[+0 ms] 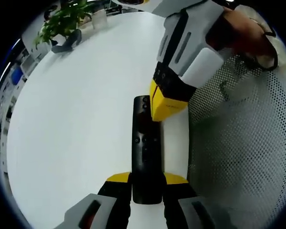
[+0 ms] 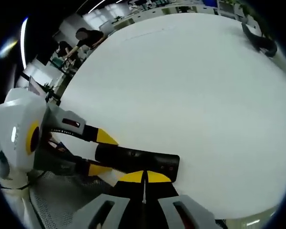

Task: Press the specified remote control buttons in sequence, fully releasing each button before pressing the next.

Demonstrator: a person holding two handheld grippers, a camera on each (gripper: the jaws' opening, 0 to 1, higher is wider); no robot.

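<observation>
A long black remote lies over the white table, its near end clamped between the yellow-tipped jaws of my left gripper, which is shut on it. My right gripper comes down from the upper right with its jaws shut together, and its yellow tip sits on the remote's far end by the right edge. In the right gripper view the remote lies crosswise, the left gripper holds it from the left, and my right gripper touches its button side.
A potted plant and a dark curved object stand at the table's far edge; the dark object also appears top right. A white mesh sleeve fills the right side. People stand beyond the table.
</observation>
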